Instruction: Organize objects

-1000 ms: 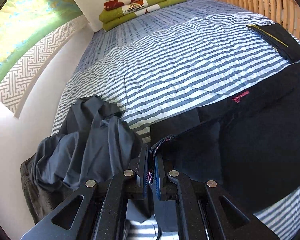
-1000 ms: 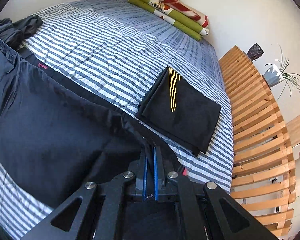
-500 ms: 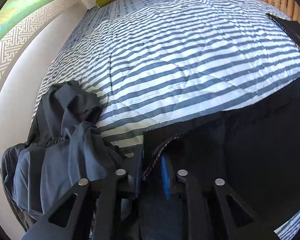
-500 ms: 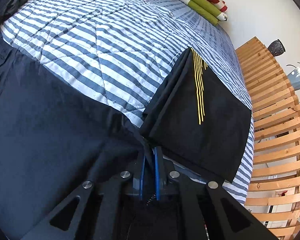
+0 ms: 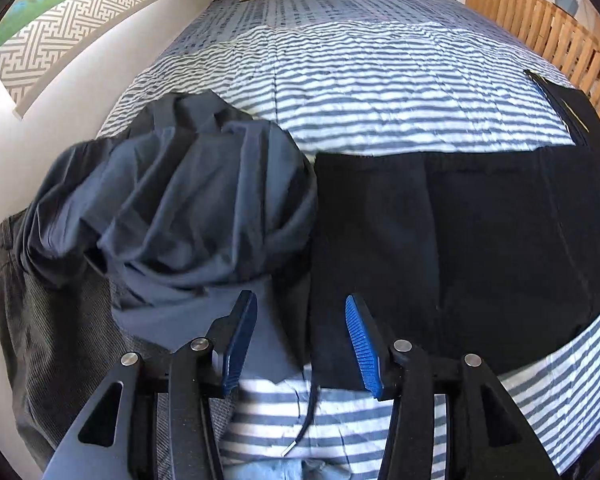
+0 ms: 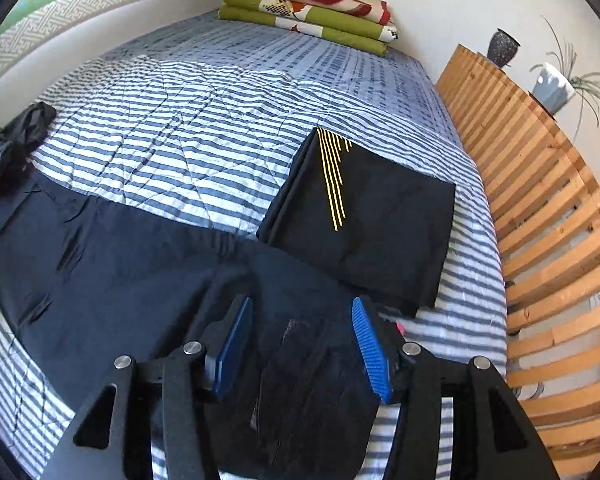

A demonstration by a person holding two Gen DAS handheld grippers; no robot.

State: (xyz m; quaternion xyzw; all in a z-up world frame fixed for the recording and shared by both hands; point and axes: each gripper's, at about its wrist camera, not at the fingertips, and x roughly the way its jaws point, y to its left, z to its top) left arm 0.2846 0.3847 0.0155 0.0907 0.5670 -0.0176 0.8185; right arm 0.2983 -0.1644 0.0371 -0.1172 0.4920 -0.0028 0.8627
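Both claws just opened wide, nothing gripped. Left claw (image 5: 300,340) and right claw (image 6: 300,340) each over an end of the black garment (image 5: 460,240) — long axis across the bed (image 5: 380,80), spanning both.

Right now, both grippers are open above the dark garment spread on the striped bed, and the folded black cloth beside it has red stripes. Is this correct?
Not quite: the stripes are yellow, not red, as the right wrist view shows on the folded black cloth. The rest holds: the left gripper and the right gripper are open above the dark garment on the striped bed.
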